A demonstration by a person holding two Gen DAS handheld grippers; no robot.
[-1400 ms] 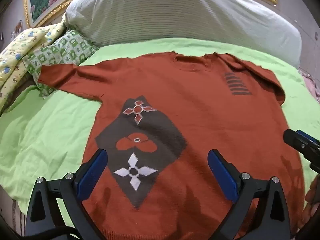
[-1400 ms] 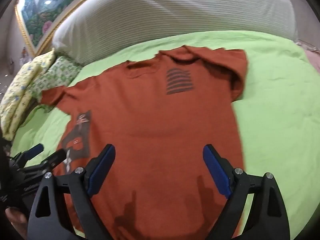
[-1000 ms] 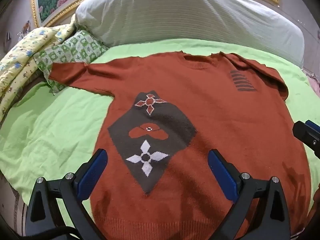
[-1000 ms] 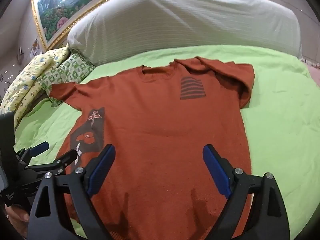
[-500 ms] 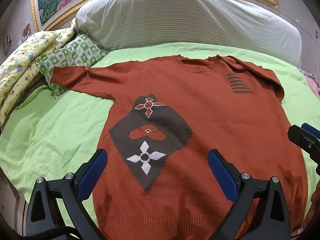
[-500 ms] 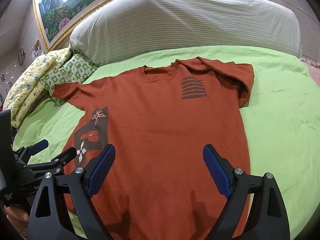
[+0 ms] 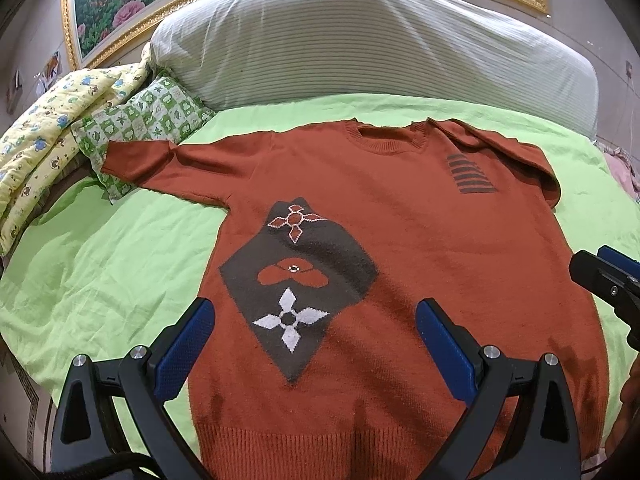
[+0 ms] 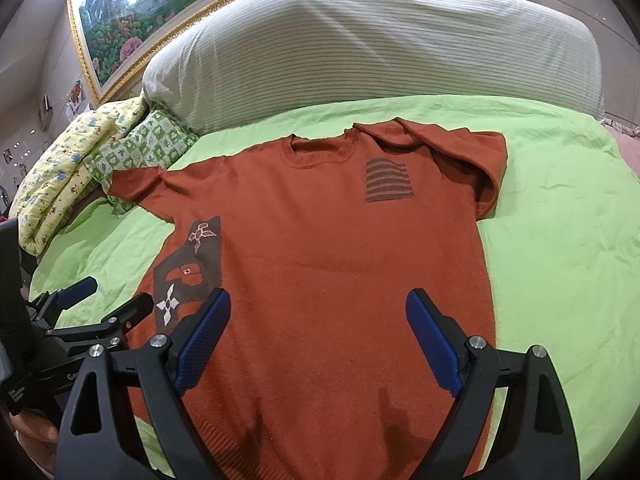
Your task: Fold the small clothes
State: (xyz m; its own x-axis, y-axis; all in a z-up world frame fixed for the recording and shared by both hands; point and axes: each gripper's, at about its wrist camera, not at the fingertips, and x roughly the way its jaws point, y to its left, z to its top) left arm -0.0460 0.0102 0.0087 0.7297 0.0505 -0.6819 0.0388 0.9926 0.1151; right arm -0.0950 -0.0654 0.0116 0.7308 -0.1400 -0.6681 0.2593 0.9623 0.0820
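A rust-orange sweater (image 7: 420, 216) lies flat, front up, on the green bedsheet (image 7: 100, 264). It has a dark diamond patch with flower shapes and a small striped mark near one shoulder. Its left sleeve stretches out to the left; its right sleeve is folded in over the shoulder (image 8: 472, 148). My left gripper (image 7: 316, 320) is open and empty above the sweater's lower front. My right gripper (image 8: 318, 312) is open and empty above the sweater (image 8: 340, 248) near the hem. Each gripper shows at the edge of the other's view.
A large striped grey-white pillow (image 7: 360, 44) lies across the head of the bed. A green patterned cushion (image 7: 148, 120) and a yellow printed quilt (image 7: 44, 120) sit at the left, under the sleeve end. A gold-framed picture (image 8: 168, 8) hangs behind.
Both grippers have drawn back and risen slightly, so the whole sweater and its hem now show. The sweater has not moved. Both grippers stay open.
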